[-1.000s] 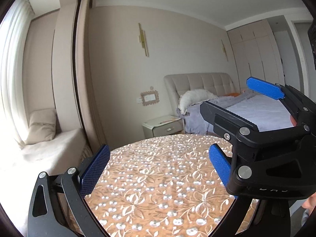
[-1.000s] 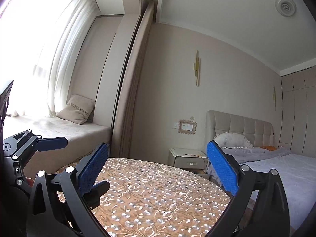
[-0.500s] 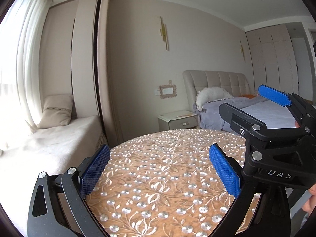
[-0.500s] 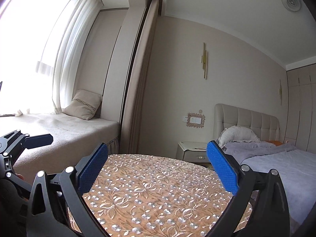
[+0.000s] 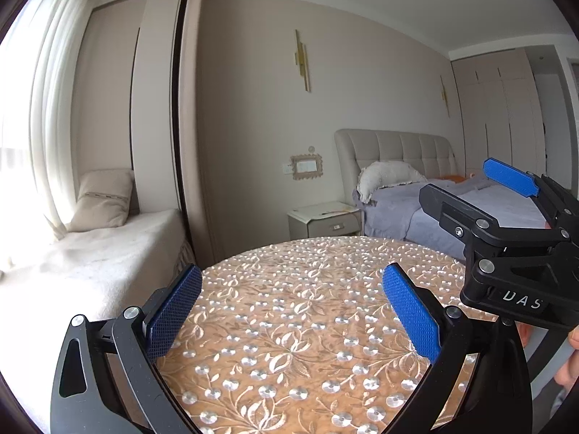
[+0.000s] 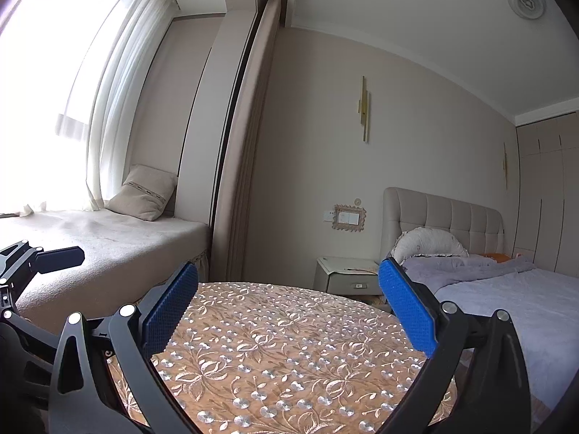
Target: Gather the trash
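Left gripper (image 5: 291,307) fingers apart, right gripper (image 6: 287,311) likewise, over round table (image 5: 307,289)

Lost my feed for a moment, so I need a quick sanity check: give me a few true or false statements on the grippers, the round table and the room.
1. Both the left gripper and the right gripper are open with nothing between their fingers. True.
2. Crumpled trash lies on the round table. False: no trash shows on its visible patterned top.
3. The nightstand stands beside the bed. True.
4. The cushion lies on the bed. False: it leans on the window seat.
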A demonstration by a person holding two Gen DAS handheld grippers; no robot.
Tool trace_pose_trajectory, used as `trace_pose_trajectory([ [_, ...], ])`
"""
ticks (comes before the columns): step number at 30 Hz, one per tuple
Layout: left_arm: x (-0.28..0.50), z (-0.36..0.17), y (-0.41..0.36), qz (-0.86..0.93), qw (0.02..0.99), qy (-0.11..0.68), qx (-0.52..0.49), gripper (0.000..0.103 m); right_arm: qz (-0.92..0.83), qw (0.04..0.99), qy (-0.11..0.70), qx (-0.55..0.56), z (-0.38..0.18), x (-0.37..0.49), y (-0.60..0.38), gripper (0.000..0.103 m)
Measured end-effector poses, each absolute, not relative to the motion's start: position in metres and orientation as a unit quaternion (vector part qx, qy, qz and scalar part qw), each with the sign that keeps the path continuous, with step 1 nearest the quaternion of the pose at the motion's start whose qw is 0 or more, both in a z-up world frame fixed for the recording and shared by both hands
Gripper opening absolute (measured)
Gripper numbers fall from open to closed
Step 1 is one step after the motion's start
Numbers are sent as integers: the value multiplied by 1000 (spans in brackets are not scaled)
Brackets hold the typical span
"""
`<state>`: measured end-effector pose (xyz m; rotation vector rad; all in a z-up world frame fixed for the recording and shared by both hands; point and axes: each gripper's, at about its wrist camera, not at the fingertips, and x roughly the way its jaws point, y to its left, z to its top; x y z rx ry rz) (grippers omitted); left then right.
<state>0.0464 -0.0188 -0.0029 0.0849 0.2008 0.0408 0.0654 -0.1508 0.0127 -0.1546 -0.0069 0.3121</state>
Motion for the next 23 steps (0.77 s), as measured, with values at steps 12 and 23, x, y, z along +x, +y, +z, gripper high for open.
trace_pose_trajectory([
  [12,55,-9,-10,10,993,118,16,98,148,986,2,-72,10,68,-154,99],
  [23,58,-7,-13,10,993,118,22,98,148,987,-1,-65,10,69,-157,99],
])
